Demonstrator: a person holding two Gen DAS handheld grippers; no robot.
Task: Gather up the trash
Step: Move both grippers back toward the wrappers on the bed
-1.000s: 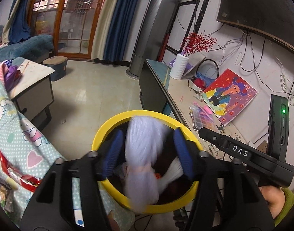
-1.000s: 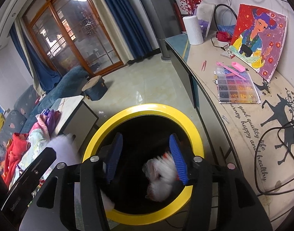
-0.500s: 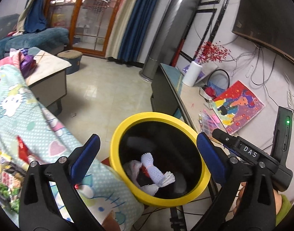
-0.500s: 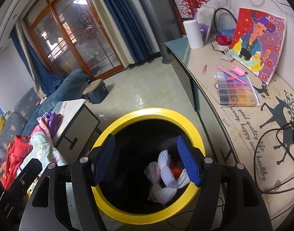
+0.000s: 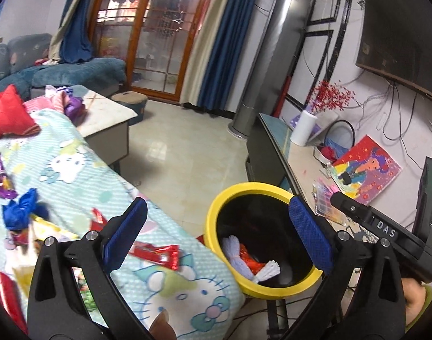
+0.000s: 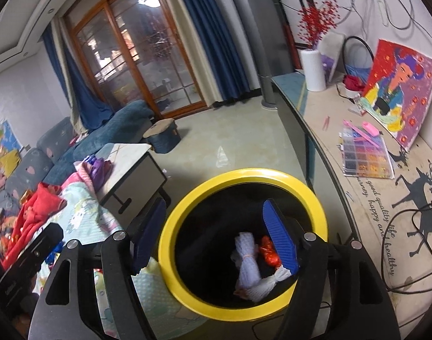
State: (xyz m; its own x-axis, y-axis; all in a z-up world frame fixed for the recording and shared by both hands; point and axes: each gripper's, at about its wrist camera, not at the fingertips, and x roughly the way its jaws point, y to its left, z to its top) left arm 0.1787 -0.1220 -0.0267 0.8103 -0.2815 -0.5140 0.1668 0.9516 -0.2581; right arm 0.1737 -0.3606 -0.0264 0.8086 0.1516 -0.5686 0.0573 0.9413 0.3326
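1. Left gripper point(image 5: 216, 228): fingers spread to their widest, nothing between the blue pads point(image 5: 310, 236). The jaws have just been opening; no item lies between them.
2. Right gripper point(image 6: 213, 233): fingers apart, holding nothing. The jaws have just been opening further. The left pad point(image 6: 148, 236) sits outside the bin rim, the right pad point(image 6: 279, 236) over the bin mouth.
3. Bin point(image 6: 244, 174): yellow rim, black inside, standing upright between the bed and the desk. Seen in the left view point(image 5: 254, 188) between the spread fingers, nearer the right one.
4. Trash in bin: a white mesh sleeve point(image 6: 248, 266) lies at the bottom, touching a red wrapper point(image 6: 268, 253). Both show in the left view as well, sleeve point(image 5: 234, 250) and wrapper point(image 5: 248, 259).
5. Trash not collected: on the bed cover point(image 5: 74, 175), a red wrapper point(image 5: 156, 252) lies just beside the left finger; a blue wrapper point(image 5: 20, 211) and a purple wrapper point(image 5: 2, 185) lie farther off to the left.
6. Desk point(image 6: 357, 198): beside the bin; carries a painting point(image 6: 400, 87), a bead tray point(image 6: 366, 158) and a white vase point(image 6: 313, 69).
7. A hand point(image 5: 414, 301) grips the right gripper's handle at the lower right edge of the left view.
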